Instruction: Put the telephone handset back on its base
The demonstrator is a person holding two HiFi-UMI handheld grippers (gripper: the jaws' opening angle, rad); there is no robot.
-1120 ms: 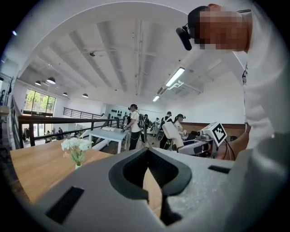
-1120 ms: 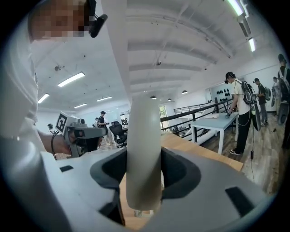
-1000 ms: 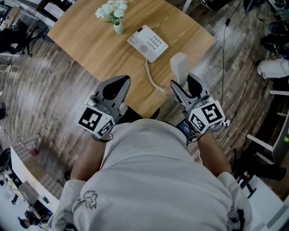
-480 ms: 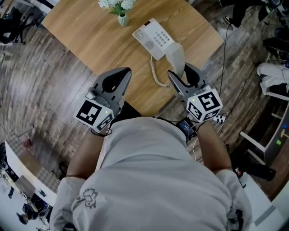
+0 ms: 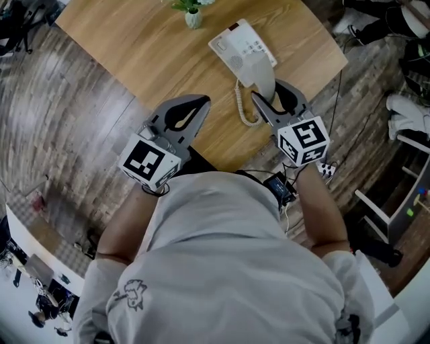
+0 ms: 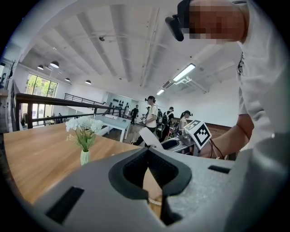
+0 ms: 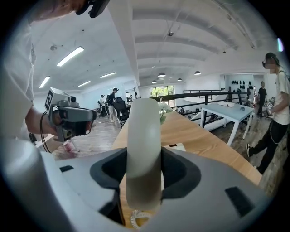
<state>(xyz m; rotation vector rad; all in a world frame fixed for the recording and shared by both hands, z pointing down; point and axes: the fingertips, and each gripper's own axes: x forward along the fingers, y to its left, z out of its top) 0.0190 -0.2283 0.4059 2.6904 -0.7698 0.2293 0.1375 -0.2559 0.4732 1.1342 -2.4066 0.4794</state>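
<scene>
The white telephone base [image 5: 240, 46] lies on the wooden table [image 5: 134, 47], near its right corner. My right gripper [image 5: 272, 92] is shut on the white handset [image 5: 264, 77], which stands up between the jaws [image 7: 144, 136] just at the base's near edge. The coiled cord [image 5: 242, 111] loops from the handset down across the table. A strip of the base [image 7: 176, 147] shows behind the handset. My left gripper [image 5: 201, 102] hovers over the table's near edge, left of the cord, shut and empty. From the left gripper view the handset [image 6: 152, 138] rises beside the right gripper's marker cube [image 6: 198, 133].
A small vase of white flowers [image 5: 193, 17] stands on the table behind and left of the base, seen also as the vase [image 6: 84, 156] in the left gripper view. Wood-plank floor surrounds the table. A chair [image 5: 393, 208] stands at the right. Several people stand far off.
Both grippers have moved forward and down toward the table. The handset in the right gripper has come up to the base's near edge.
</scene>
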